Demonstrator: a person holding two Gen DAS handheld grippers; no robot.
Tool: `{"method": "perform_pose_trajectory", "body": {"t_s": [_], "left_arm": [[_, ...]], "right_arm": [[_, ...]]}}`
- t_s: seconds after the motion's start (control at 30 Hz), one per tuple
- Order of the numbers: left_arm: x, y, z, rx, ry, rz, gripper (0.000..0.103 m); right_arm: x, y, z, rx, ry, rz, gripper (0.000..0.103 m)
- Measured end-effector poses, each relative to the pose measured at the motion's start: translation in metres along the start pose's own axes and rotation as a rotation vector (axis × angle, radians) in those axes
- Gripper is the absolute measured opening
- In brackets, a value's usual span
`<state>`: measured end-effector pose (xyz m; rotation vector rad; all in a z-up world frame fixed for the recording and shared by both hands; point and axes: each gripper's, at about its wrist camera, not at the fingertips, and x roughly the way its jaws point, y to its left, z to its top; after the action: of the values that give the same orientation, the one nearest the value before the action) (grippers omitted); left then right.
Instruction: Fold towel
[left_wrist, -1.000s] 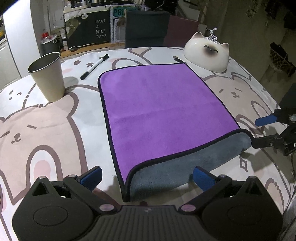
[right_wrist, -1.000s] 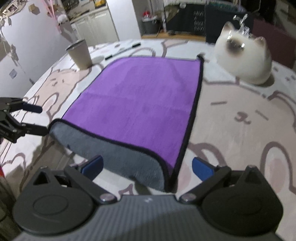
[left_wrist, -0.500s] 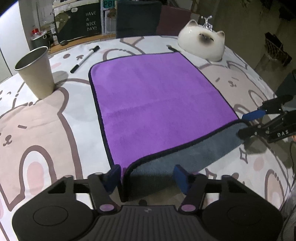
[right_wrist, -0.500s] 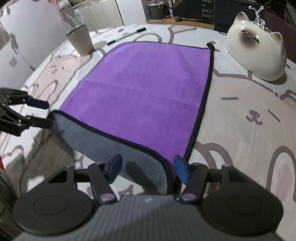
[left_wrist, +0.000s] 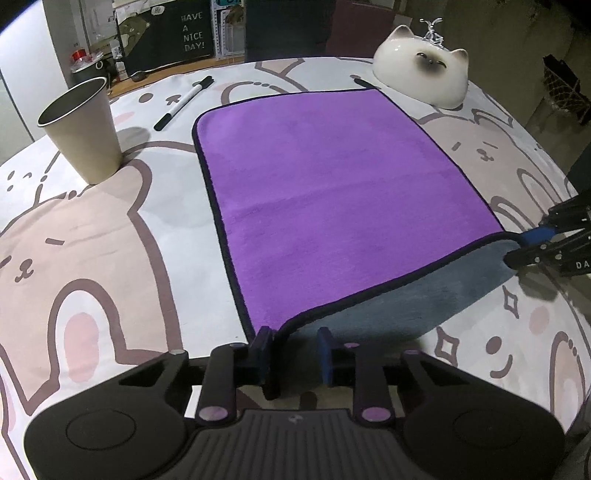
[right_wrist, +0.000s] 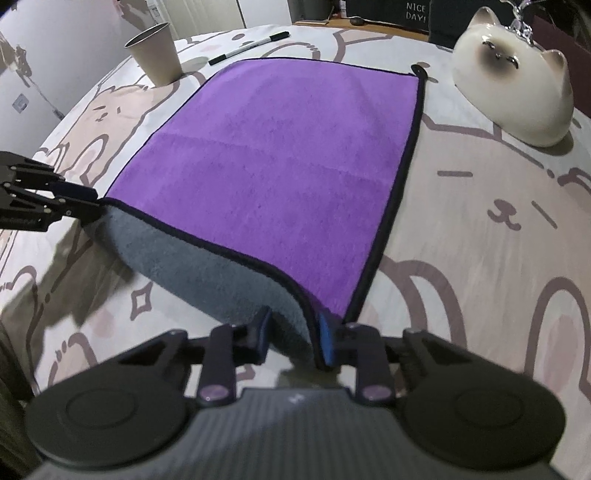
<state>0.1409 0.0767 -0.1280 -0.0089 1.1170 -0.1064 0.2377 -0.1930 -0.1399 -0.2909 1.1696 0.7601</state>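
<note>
A square purple microfibre towel with a grey underside and black piped edging lies mostly flat on a round table covered in a pale cartoon-bear-print cloth. Its near edge is lifted, showing the grey side. The left gripper, black with blue finger pads, has its two fingers drawn close around the near left corner of the towel, the black edging passing between them. It appears to be pinching the cloth, though a narrow gap shows between the pads. The right gripper likewise has the near right corner between its narrowed fingers, and seems clamped on it.

The step in hand looks to be lifting this near edge and carrying it over to the far edge. To do it well, both grips should be firm before rising. Both tools should then lift together at the same height, keeping the edge taut between them. Travel straight ahead of the fingers, so that the near corners land on the far corners and the black edging lines up.

Ahead and left of the left tool stands a beige paper cup, with a black-and-white marker pen beyond it. Ahead and right sits a glossy white ceramic cat figure, close to the far corner; the fold should stop short of it.
</note>
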Motion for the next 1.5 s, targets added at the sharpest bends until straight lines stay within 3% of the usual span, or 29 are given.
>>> {"method": "perform_pose_trajectory", "body": {"t_s": [0.23,0.37,0.5,0.6,1.07,1.5], "left_arm": [[0.004,-0.001,-0.002,0.011,0.017,0.006,0.027],[-0.001,-0.005,-0.001,0.033,-0.003,-0.006,0.006],[-0.005,-0.006,0.000,0.036,-0.019,-0.003,0.005],[-0.009,-0.006,0.000,0.036,-0.040,0.008,0.005],[-0.036,0.003,0.031,-0.010,-0.201,0.068,0.005],[-0.035,0.022,0.075,-0.014,-0.261,0.108,0.005]], "right_arm": [[0.001,-0.001,-0.002,0.014,0.002,0.000,0.031],[0.002,0.000,-0.002,0.012,0.004,-0.005,0.029],[0.000,-0.002,-0.001,0.033,-0.004,-0.002,0.011],[-0.005,-0.002,0.000,0.030,-0.021,-0.002,0.006],[-0.038,-0.004,0.020,0.052,-0.190,-0.043,0.005],[-0.045,-0.019,0.066,0.049,-0.292,-0.095,0.005]]}}
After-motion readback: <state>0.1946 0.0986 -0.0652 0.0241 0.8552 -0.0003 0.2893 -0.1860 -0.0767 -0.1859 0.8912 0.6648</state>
